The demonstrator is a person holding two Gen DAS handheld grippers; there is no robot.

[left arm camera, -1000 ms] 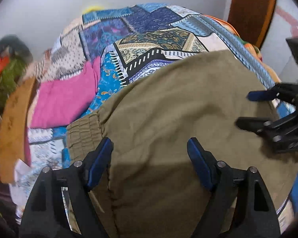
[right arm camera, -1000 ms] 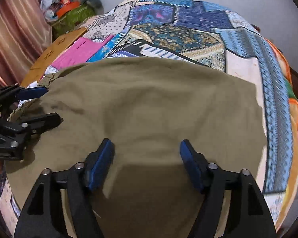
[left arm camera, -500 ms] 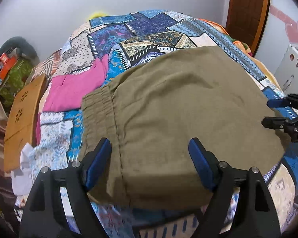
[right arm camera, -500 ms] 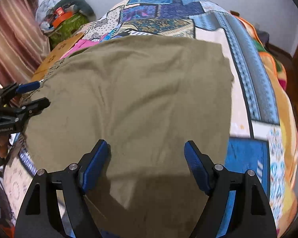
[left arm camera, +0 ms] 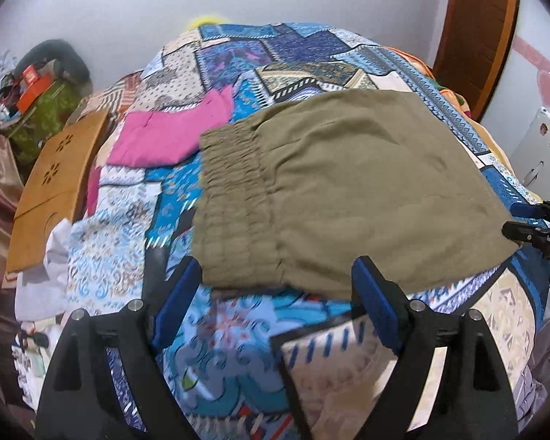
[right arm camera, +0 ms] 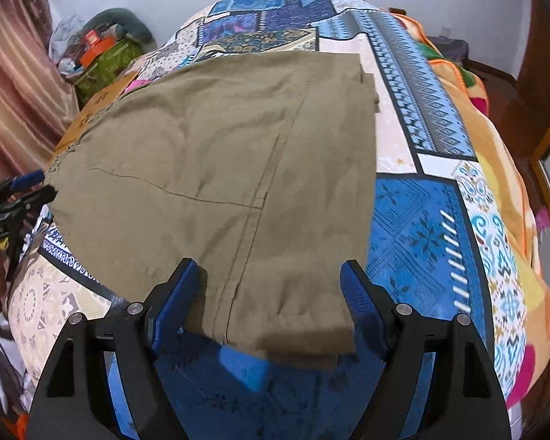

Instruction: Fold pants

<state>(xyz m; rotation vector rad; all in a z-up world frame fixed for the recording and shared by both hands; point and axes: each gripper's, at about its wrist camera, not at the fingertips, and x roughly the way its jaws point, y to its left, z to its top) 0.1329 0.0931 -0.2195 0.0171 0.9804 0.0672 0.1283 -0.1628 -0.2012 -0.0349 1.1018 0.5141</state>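
Olive pants (left arm camera: 348, 190) lie folded flat on a patchwork bedspread (left arm camera: 238, 348), elastic waistband (left arm camera: 234, 183) to the left in the left wrist view. My left gripper (left arm camera: 275, 278) hovers at the pants' near waistband edge. Its jaws are opening, and only that edge shows between the blue pads, untouched. My right gripper (right arm camera: 271, 275) stands open over the near leg-end corner of the pants (right arm camera: 220, 165), pressing nothing. Each gripper shows at the other view's edge: the right gripper (left arm camera: 528, 220) and the left gripper (right arm camera: 25, 190).
A pink garment (left arm camera: 172, 135) lies beside the waistband. A wooden board (left arm camera: 51, 183) leans at the bed's left side, with a cluttered green bag (left arm camera: 44, 106) behind it. A wooden door (left arm camera: 476, 29), a white appliance (left arm camera: 539, 154), a curtain (right arm camera: 14, 73) and an orange blanket (right arm camera: 469, 117) border the bed.
Both grippers have drawn back from over the pants toward the bed's near edge. Bedspread now shows below the pants' edge. The pants lie still.
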